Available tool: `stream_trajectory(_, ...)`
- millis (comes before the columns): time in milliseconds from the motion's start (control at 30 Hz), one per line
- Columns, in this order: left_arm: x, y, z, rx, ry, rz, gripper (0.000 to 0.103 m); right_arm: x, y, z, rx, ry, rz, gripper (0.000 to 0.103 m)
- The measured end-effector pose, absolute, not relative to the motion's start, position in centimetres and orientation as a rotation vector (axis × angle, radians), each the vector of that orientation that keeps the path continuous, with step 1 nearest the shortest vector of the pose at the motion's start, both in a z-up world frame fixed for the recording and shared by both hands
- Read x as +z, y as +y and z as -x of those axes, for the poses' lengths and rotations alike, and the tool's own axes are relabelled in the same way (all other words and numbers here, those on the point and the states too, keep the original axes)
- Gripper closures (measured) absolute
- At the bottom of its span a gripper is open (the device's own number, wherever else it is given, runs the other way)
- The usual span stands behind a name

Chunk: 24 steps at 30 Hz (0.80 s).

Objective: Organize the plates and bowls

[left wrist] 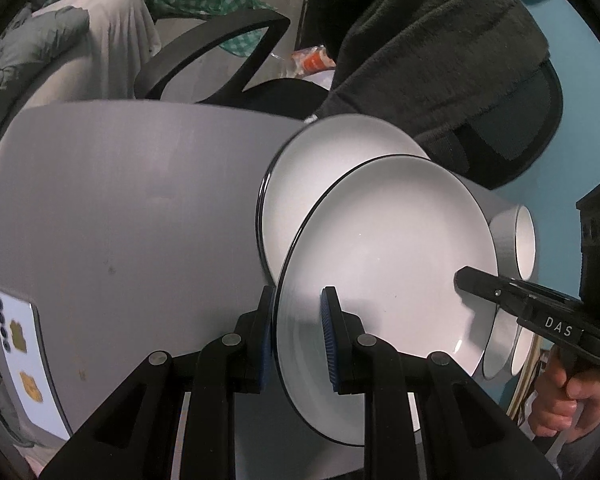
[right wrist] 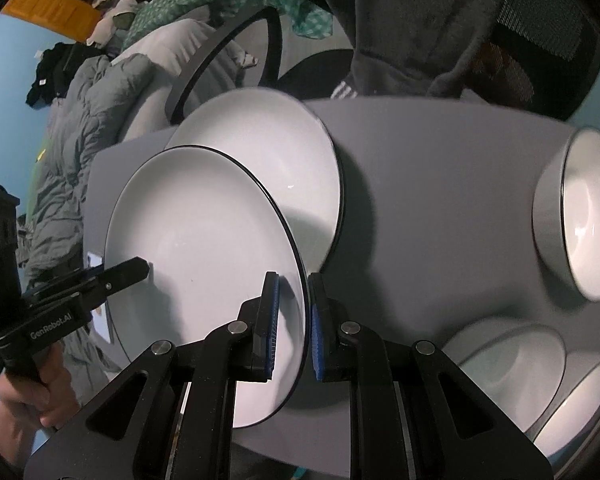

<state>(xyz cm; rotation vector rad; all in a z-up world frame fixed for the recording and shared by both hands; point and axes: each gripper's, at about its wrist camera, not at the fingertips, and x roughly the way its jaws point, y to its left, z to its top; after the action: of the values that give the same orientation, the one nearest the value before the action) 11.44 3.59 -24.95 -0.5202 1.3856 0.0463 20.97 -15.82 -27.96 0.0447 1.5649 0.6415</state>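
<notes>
Closest to each camera, a white black-rimmed plate hangs clear of the grey table, gripped on opposite edges: the left gripper is clenched on one side of its rim, and the right gripper is clenched on the other. Just beyond and partly beneath it, a second matching plate lies flat on the table, so the carried plate seems headed for stacking there, though it has not been set down. Farther along the table, a grey bowl with a white inside sits apart, and near the table edge two more white dishes lie side by side; blur makes it hard to say whether they are bowls or small plates. By this reading the sorting is early: one plate in transit, bowls untouched. Behind the table stand a black chair and a dark garment.
</notes>
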Motion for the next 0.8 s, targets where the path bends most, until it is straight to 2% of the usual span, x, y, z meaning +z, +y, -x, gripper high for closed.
stream_trajectory(800,-27.8,3.9,-16.5,0.115,1.467,0.437,0.080,-30.6,-13.7,-25.7,0.620,1.630,-0.038,0.088)
